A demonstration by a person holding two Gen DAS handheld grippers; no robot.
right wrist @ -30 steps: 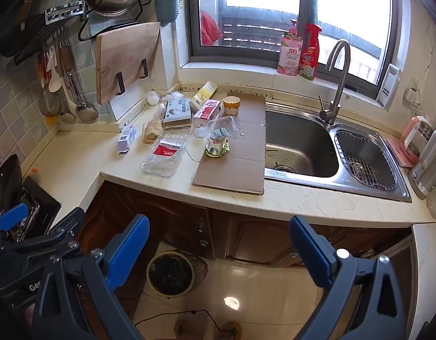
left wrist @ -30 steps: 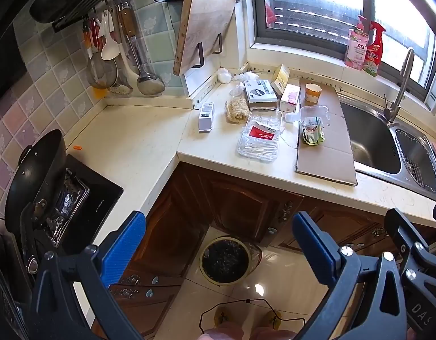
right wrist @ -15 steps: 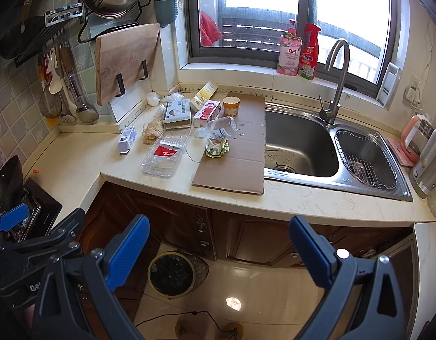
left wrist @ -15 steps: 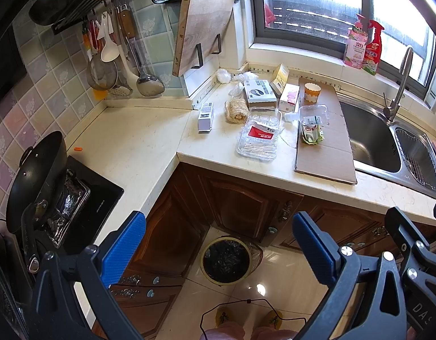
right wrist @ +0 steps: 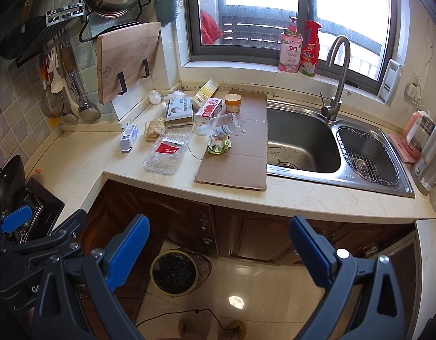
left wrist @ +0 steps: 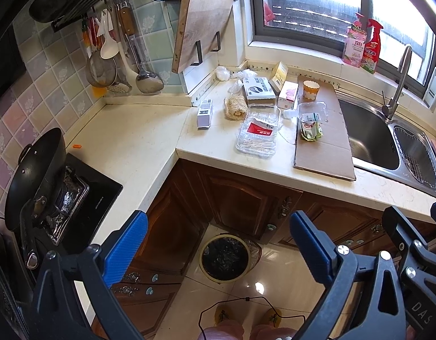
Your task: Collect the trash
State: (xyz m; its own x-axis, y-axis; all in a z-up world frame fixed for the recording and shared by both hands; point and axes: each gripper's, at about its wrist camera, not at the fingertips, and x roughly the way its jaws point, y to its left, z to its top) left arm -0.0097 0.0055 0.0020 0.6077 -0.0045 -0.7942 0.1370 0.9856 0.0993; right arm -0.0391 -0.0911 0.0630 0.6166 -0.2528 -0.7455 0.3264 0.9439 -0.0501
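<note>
Almost nothing has changed in the last second — both views have only drifted slightly. The left gripper [left wrist: 218, 243] and right gripper [right wrist: 219, 242] hang spread and empty above the bin [right wrist: 174, 272]; the trash — plastic tray [right wrist: 168, 151], bottle [right wrist: 218, 124], crumpled wrapper [right wrist: 218, 144] — lies uncollected on the desk [right wrist: 302, 195].

**Corner kitchen in daylight**

Pale stone countertop [right wrist: 288, 198] wrapping an inner corner above dark wooden cabinet doors [left wrist: 240, 198]. Pastel tiled wall [left wrist: 48, 73] on the left, hung with a utensil rail [left wrist: 84, 14] and a wooden cutting board [right wrist: 127, 59] on brackets. Dark-framed window [right wrist: 274, 14] over the stainless double sink [right wrist: 336, 153], with a curved faucet [right wrist: 338, 79] at its back edge. Bright daylight through the glass, glare spot on the glossy cream floor tiles [right wrist: 260, 291]. Black stove [left wrist: 90, 195] at far left.
</note>
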